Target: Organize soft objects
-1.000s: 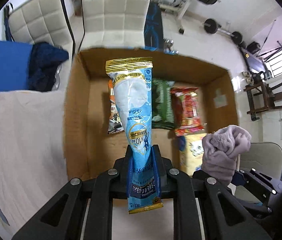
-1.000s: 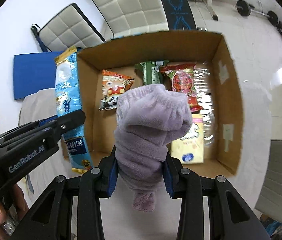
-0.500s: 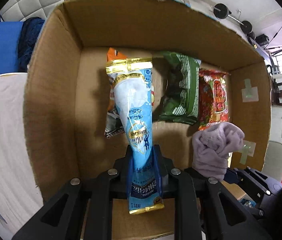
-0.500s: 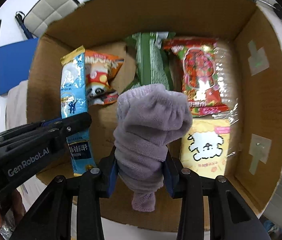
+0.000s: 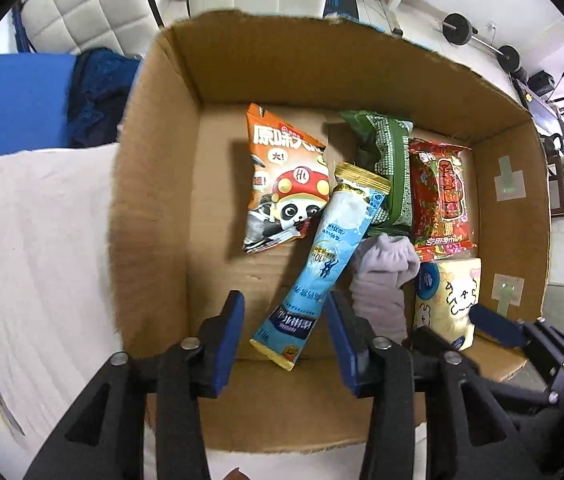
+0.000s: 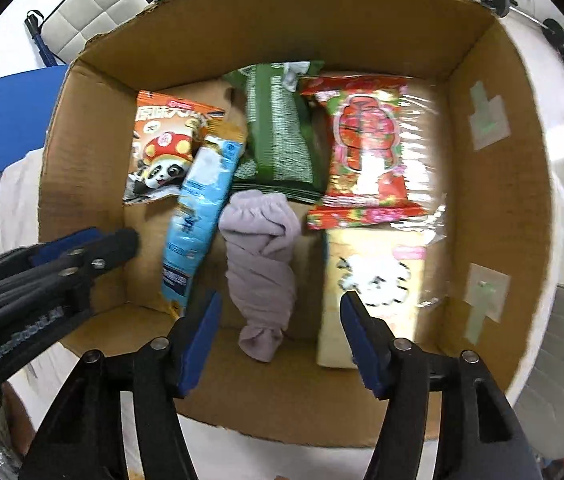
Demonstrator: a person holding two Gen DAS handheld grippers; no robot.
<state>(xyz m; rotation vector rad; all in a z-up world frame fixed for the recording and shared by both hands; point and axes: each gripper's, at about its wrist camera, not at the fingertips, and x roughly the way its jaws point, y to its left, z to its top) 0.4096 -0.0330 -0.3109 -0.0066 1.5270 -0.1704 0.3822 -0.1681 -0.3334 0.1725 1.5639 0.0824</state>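
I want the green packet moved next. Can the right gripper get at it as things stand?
Probably yes. The right gripper is opening, nothing pinched, and the green packet lies uncovered on top in the cardboard box, though the lilac sock lies just below it.

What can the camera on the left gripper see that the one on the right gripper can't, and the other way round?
Only the left view shows the dark blue cloth beside the cardboard box and the left gripper, its jaws opening.

Only the right view shows the right gripper, its jaws also opening, around nothing.

Both show the blue packet leaning across the panda snack bag, and the lilac sock lying in the box.
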